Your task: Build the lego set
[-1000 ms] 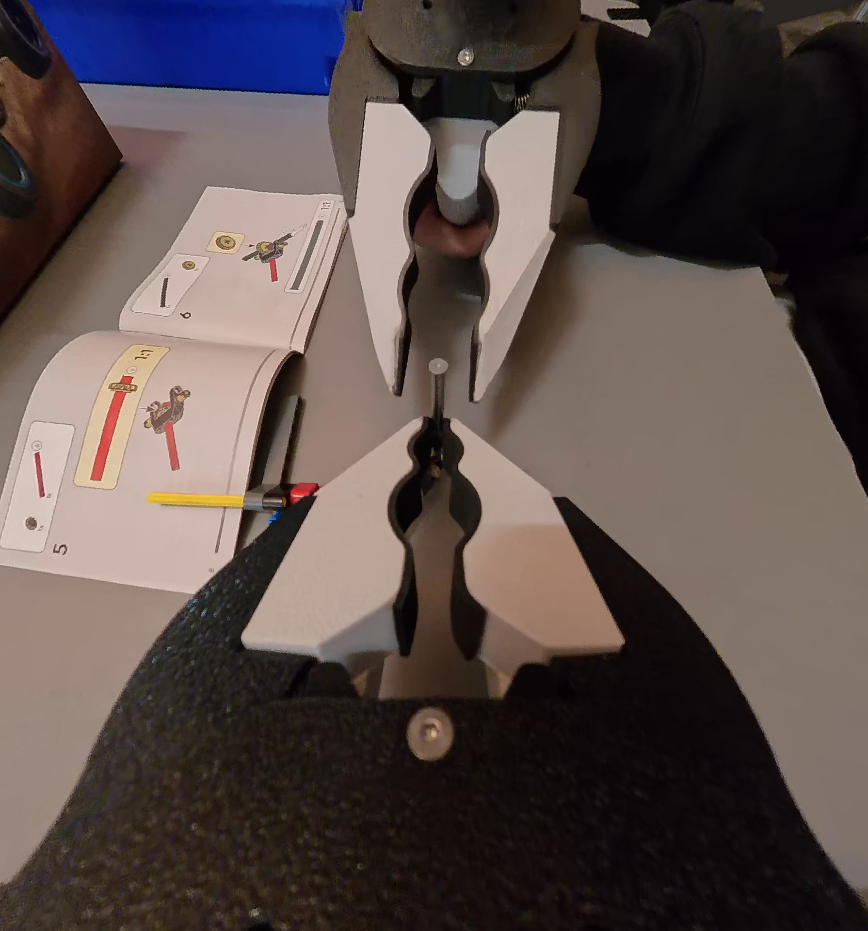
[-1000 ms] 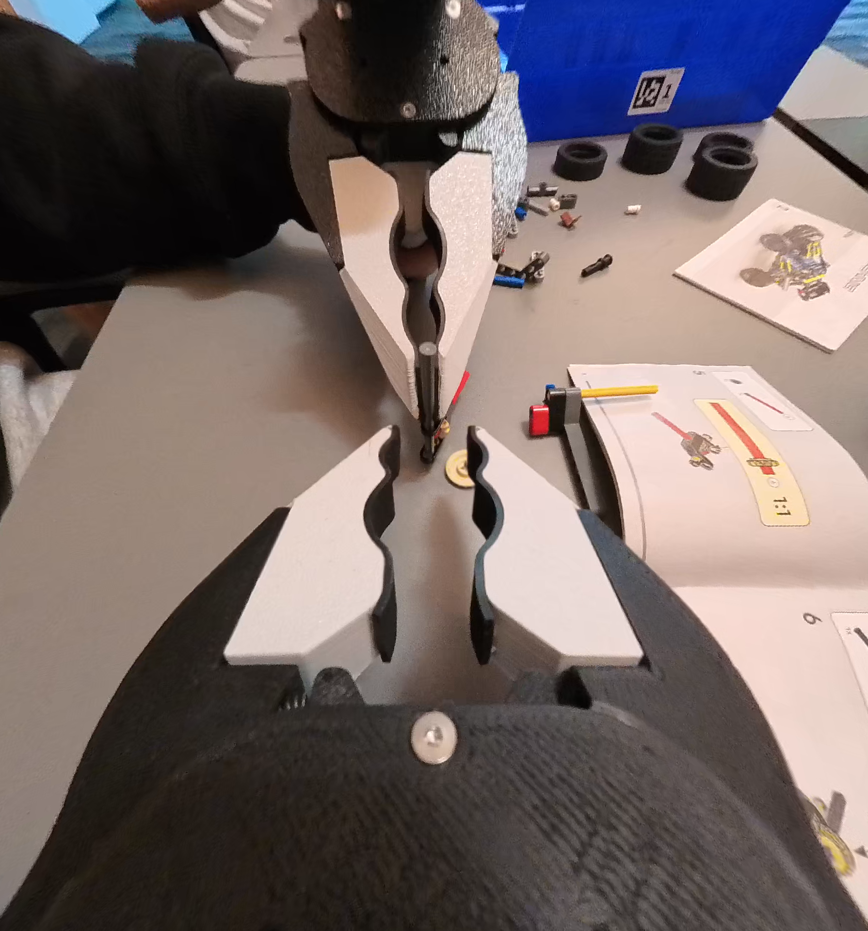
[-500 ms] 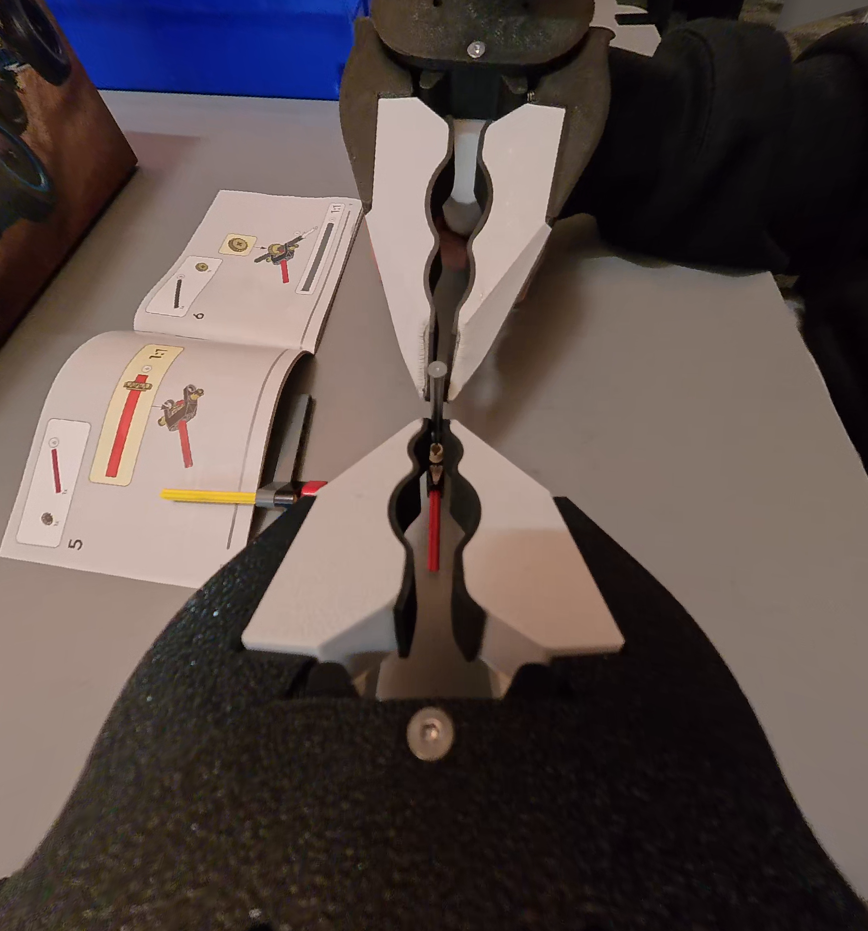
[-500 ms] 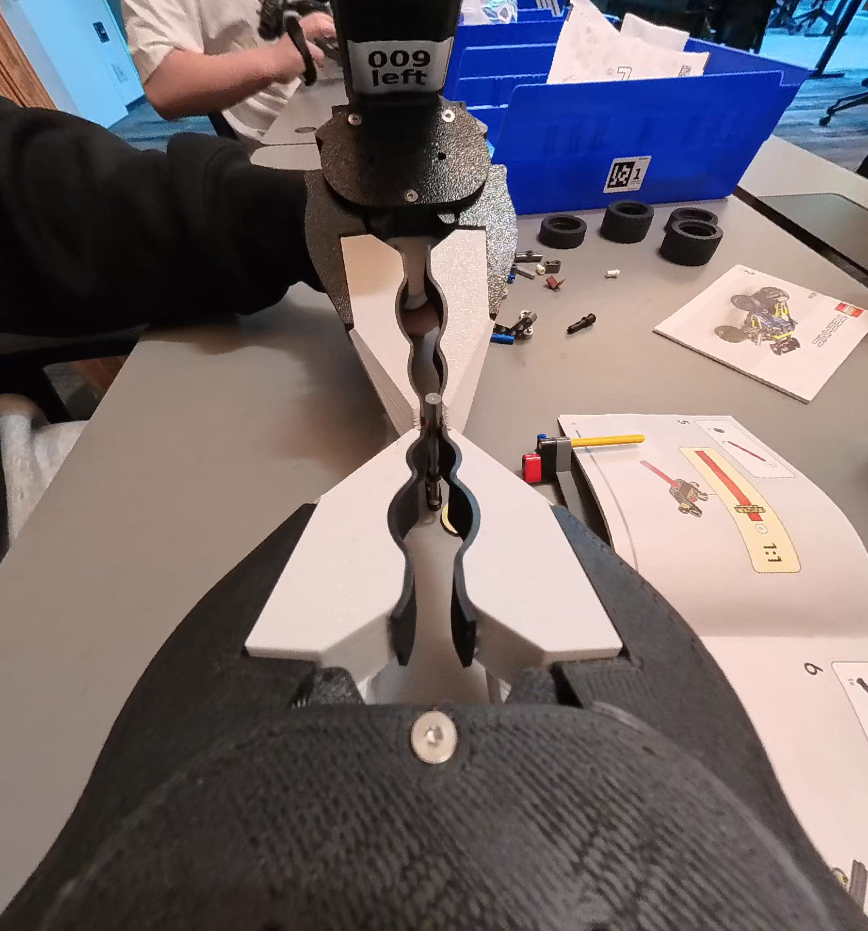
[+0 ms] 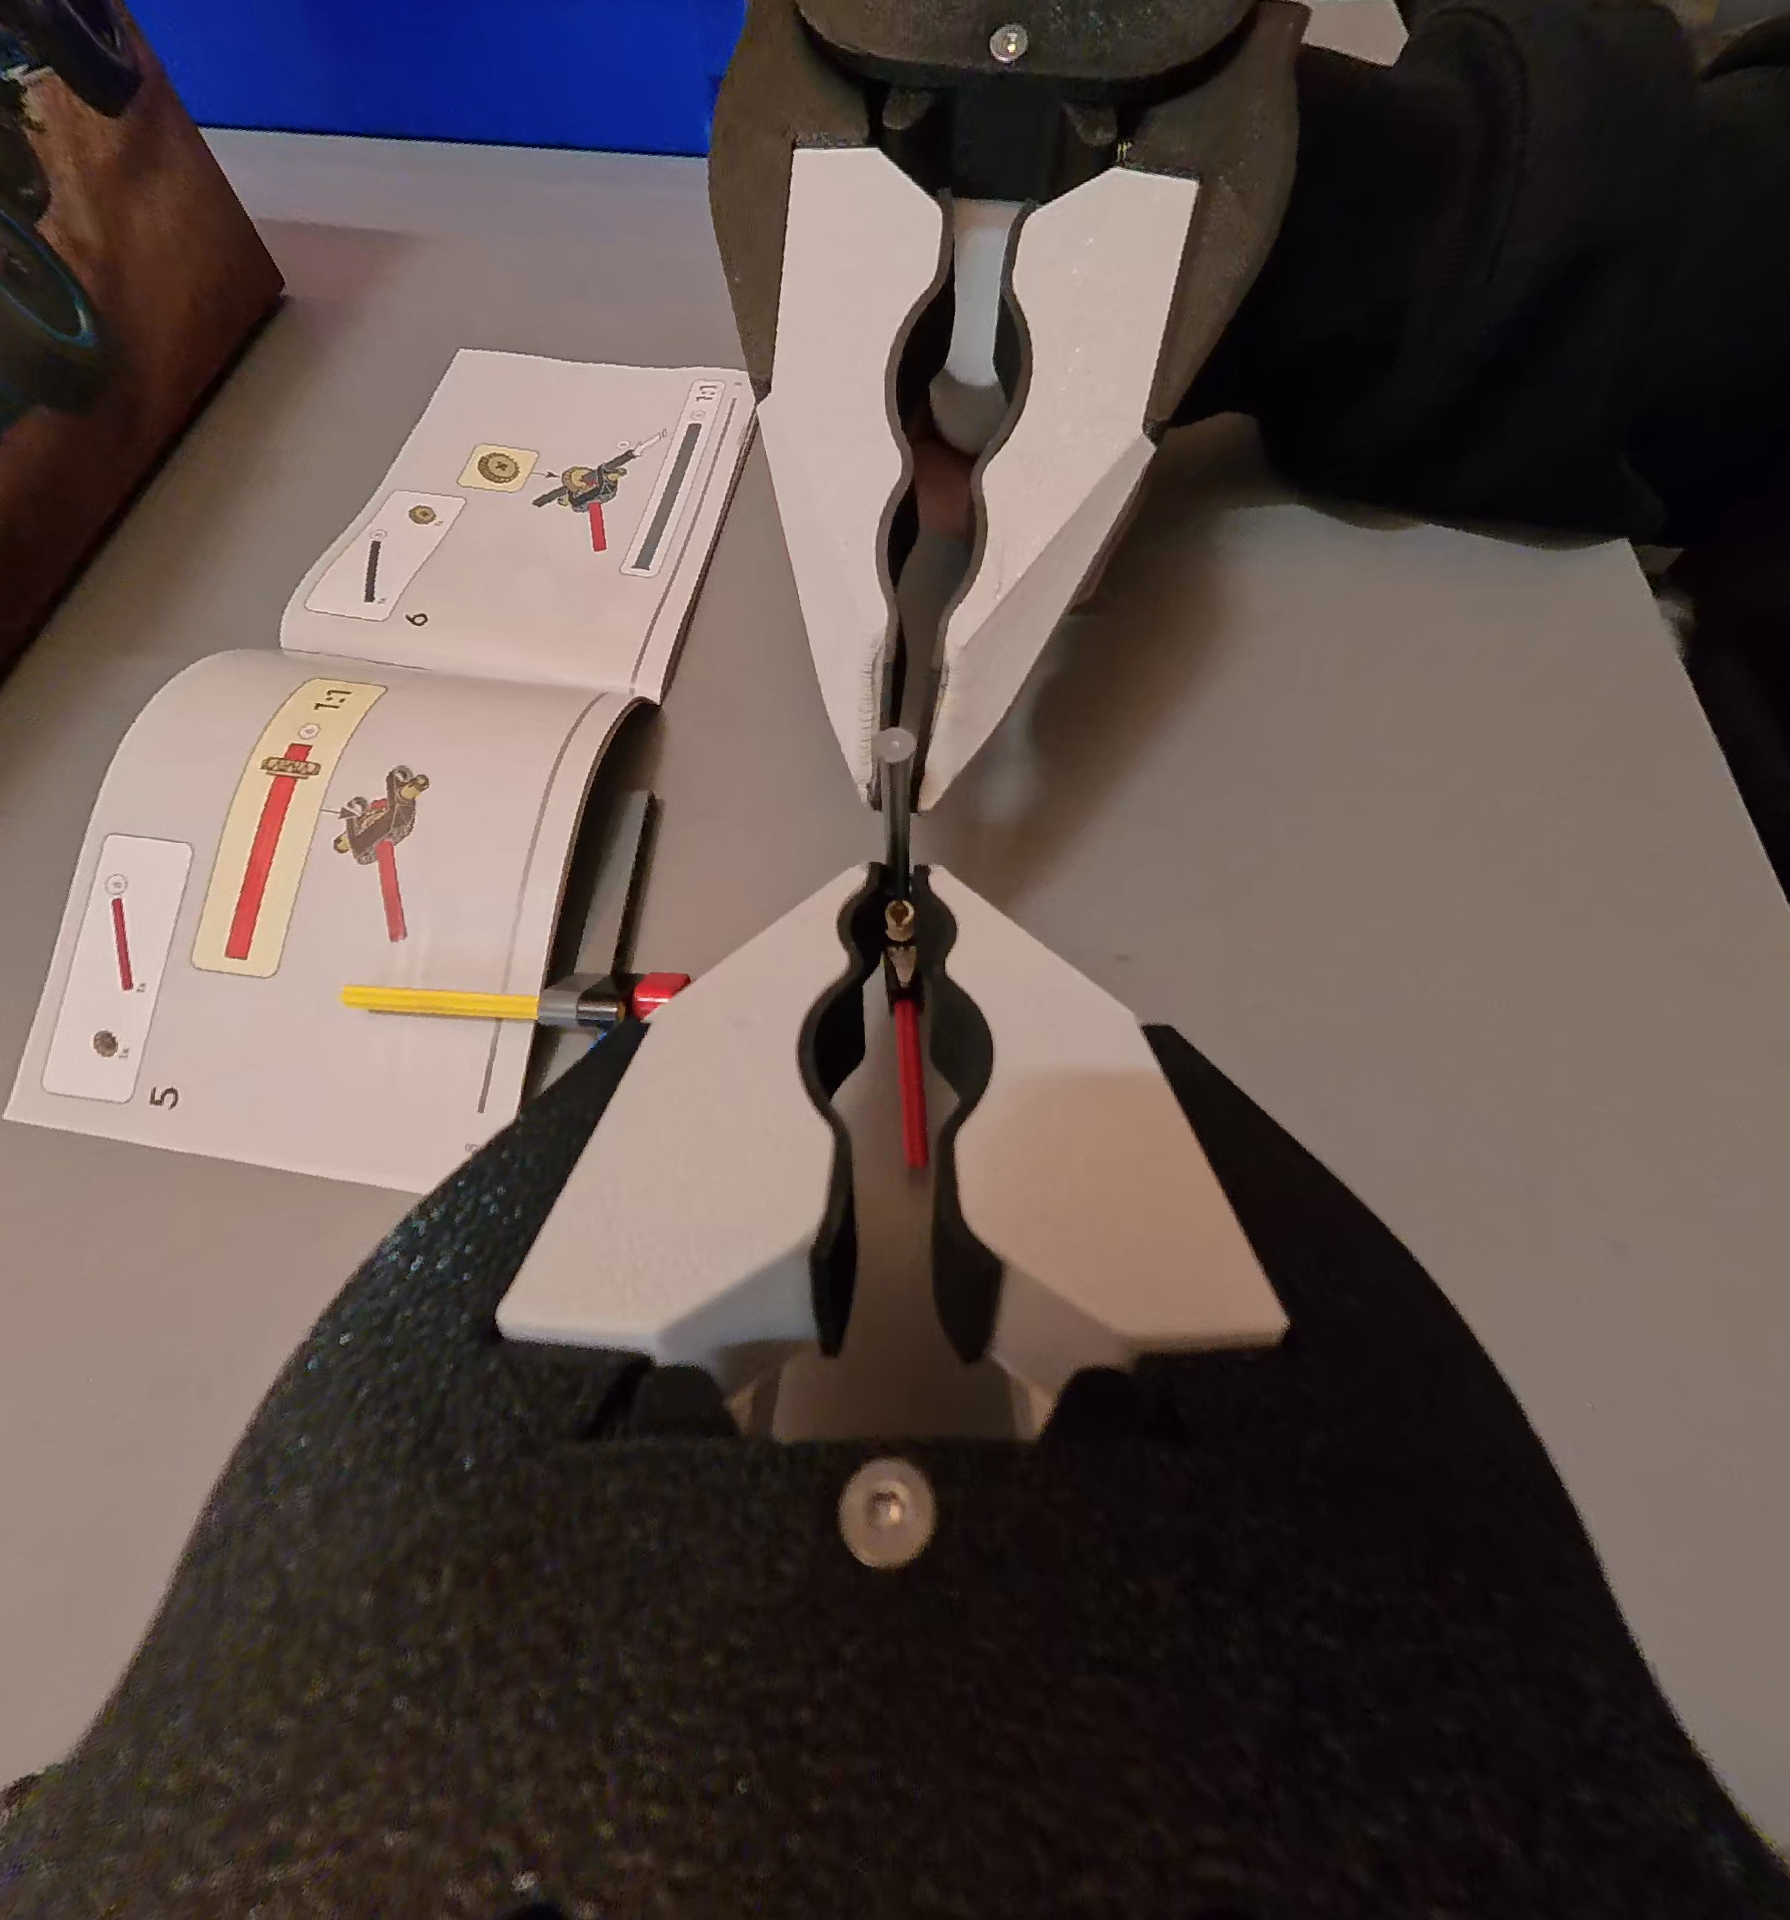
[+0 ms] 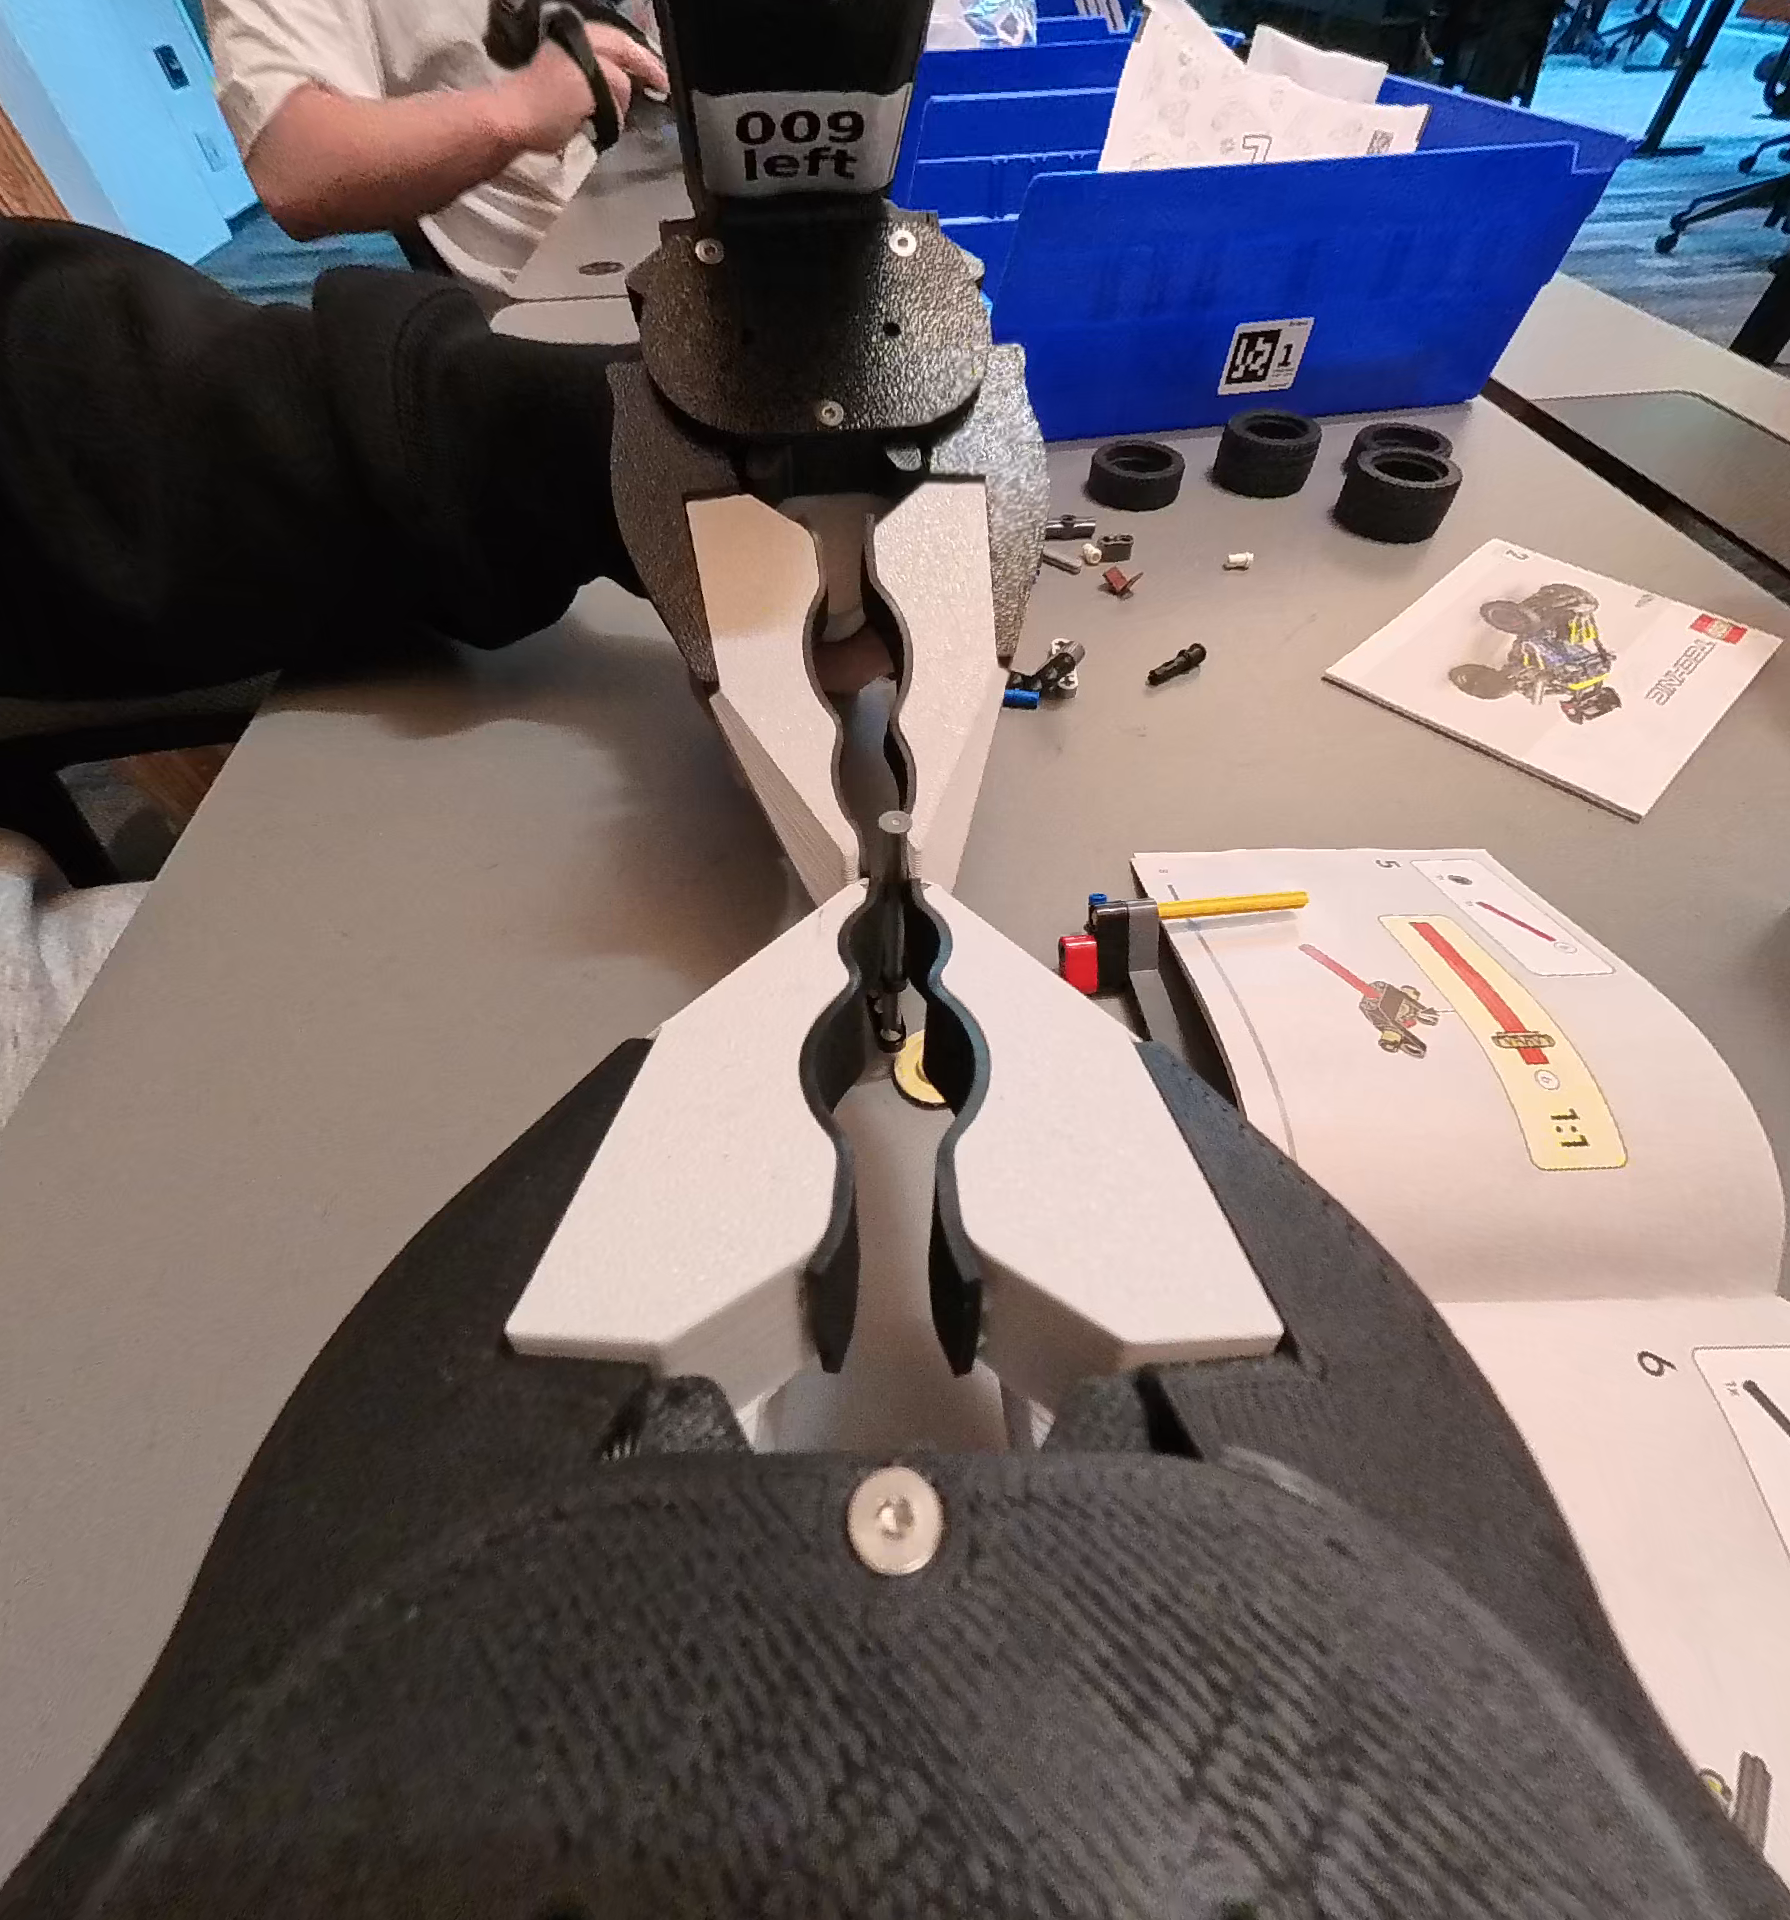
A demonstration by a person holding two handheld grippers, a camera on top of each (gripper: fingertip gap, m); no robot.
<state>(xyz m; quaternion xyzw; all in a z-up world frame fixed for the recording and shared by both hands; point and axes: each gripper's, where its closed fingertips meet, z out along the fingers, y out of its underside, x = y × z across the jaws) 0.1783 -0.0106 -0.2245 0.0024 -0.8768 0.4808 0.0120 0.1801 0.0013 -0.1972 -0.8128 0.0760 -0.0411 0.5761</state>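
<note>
Left gripper point(image 5: 899, 871): fingers pinched on the small lego assembly point(image 5: 903, 935) — black axle point(image 5: 896, 805) pointing forward, red axle point(image 5: 912, 1091) trailing back.
Right gripper point(image 6: 896, 888): tips clamped on the same black axle, facing the left gripper tip to tip above the grey table point(image 6: 403, 935).
Tan gear point(image 6: 920, 1075): on the table under the right gripper.
Writing: the open instruction booklet point(image 5: 351, 831) shows printed step numbers; a white label sits on the left gripper's body; a square tag on the blue bin point(image 6: 1234, 270).

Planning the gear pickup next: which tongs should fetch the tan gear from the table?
Right. The tan gear lies just beneath the right tongs, which pinch only the black axle's end; the left tongs hold the assembly with its red axle and should probably keep it.
</note>
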